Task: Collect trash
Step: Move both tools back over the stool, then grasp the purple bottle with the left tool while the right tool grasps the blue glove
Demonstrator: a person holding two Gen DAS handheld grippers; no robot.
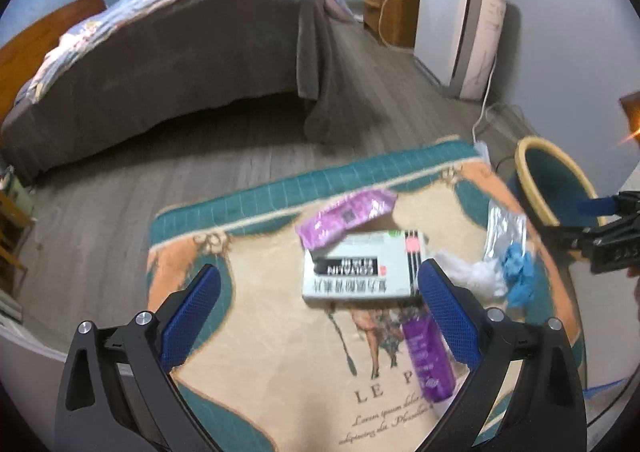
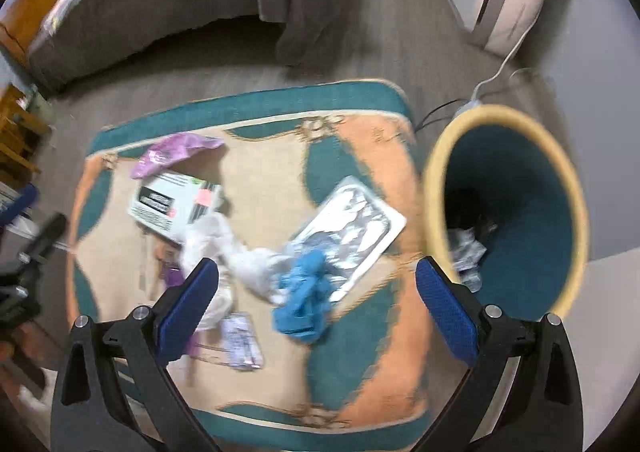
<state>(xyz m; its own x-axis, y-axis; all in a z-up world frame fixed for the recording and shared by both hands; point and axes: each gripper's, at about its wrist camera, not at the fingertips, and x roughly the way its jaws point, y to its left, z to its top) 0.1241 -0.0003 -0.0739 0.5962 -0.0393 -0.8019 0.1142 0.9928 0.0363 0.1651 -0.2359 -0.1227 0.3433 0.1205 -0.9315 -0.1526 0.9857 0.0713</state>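
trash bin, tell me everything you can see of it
The bin is a round, open-topped container with a pale yellow rim and a dark teal inner wall; its material is unclear. It appears to stand upright on the floor, just off the right edge of the rug. A little crumpled silvery trash already lies at its bottom. Whether it touches the rug is unclear. In the left wrist view only part of it shows.

Teal, yellow-rimmed bin (image 2: 520, 187); blue glove (image 2: 304, 300)

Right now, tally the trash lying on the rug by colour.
Purple: 2, crinkled plastic wrapper, plastic tube
White: 2, cardboard box, crumpled tissue
Blue: 1, crumpled glove
Silver: 1, foil pouch
Pale printed packet: 1
Total: 7
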